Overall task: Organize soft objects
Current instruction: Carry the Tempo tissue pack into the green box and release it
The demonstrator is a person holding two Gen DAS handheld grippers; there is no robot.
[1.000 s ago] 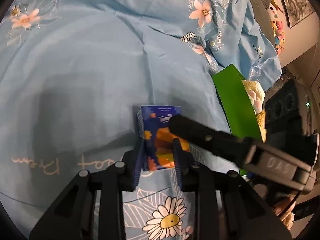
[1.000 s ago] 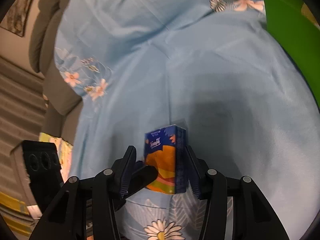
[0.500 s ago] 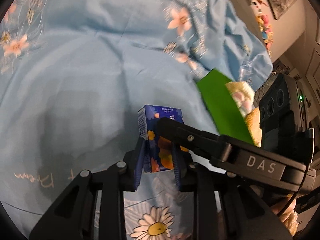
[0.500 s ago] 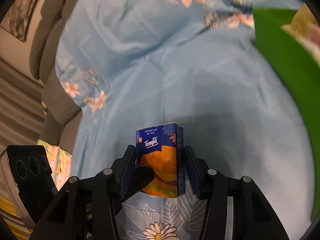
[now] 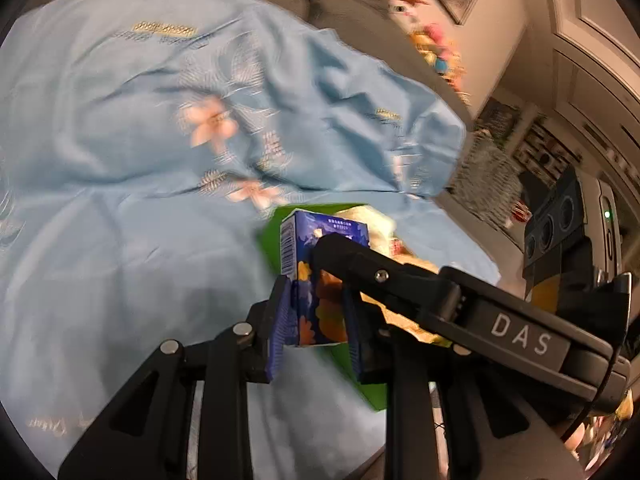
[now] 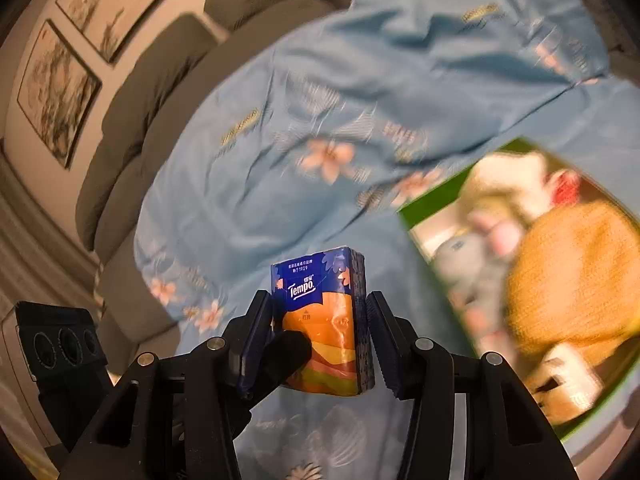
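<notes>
One tissue pack (image 6: 322, 320) – blue and orange – is clamped by both claws at once: the left gripper (image 5: 316, 316) pinches its narrow sides, the right gripper (image 6: 316, 332) its wider faces, above the blue floral sheet (image 6: 280, 128). One green box (image 6: 424, 204) nearby holds several blurred plush toys (image 6: 572, 272); their count is unclear.

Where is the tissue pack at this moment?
The tissue pack is held between the fingers of both grippers, above the blue sheet, left of the green box in the right wrist view.
</notes>
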